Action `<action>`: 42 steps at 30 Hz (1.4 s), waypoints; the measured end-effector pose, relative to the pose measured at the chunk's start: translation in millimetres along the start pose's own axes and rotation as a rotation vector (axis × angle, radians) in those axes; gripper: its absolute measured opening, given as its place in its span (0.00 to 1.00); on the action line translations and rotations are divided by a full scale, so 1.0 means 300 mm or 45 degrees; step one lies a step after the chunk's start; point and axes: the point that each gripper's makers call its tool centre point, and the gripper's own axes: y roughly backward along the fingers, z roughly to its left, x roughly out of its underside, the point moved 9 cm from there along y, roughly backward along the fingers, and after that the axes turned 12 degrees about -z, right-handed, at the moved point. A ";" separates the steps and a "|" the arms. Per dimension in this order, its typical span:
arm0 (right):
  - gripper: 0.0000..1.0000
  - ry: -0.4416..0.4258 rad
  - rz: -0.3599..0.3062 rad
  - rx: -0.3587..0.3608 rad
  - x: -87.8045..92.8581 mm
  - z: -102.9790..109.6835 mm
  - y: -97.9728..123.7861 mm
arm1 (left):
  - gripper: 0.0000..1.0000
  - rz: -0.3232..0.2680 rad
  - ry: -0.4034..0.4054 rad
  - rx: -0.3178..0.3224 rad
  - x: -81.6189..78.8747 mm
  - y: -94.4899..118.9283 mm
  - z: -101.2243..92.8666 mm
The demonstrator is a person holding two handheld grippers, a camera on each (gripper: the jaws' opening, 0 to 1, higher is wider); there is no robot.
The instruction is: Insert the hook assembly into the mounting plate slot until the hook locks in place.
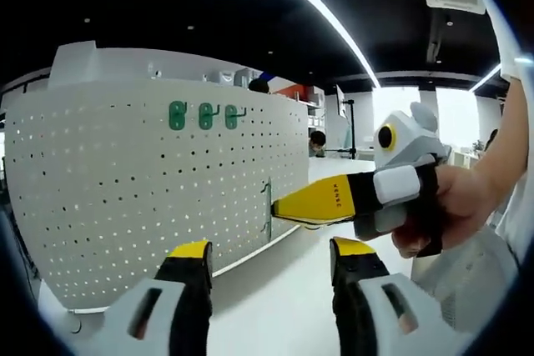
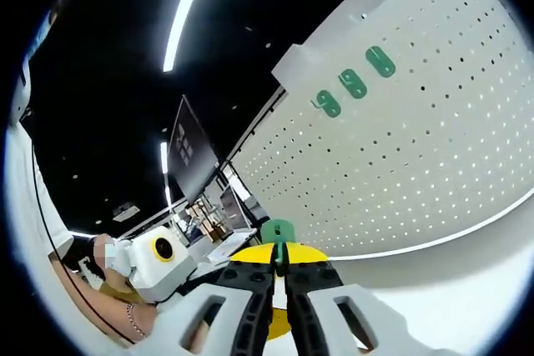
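**Hook gripped at the pegboard's edge**

A white pegboard (image 1: 158, 181) is standing upright on the white surface (image 1: 284, 289), carrying three green hooks (image 1: 205, 115) near its top. The right claw (image 2: 279, 277) is clenching a green hook (image 2: 278, 233) between its closed jaws, with its yellow tip (image 1: 313, 203) reaching just beside the pegboard's near edge. The left claw (image 1: 271, 260) is hanging released, jaws apart, above the surface.
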 end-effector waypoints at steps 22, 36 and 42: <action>0.00 0.732 0.135 -0.003 -0.029 0.059 -0.030 | 0.67 0.005 0.019 -0.031 0.007 0.003 0.011; 0.00 0.705 0.030 0.153 -0.172 -0.035 -0.035 | 0.67 0.011 0.021 -0.061 0.009 0.025 0.028; 0.00 0.728 -0.008 0.209 -0.244 -0.077 -0.049 | 0.66 0.008 0.024 -0.076 0.011 0.036 0.035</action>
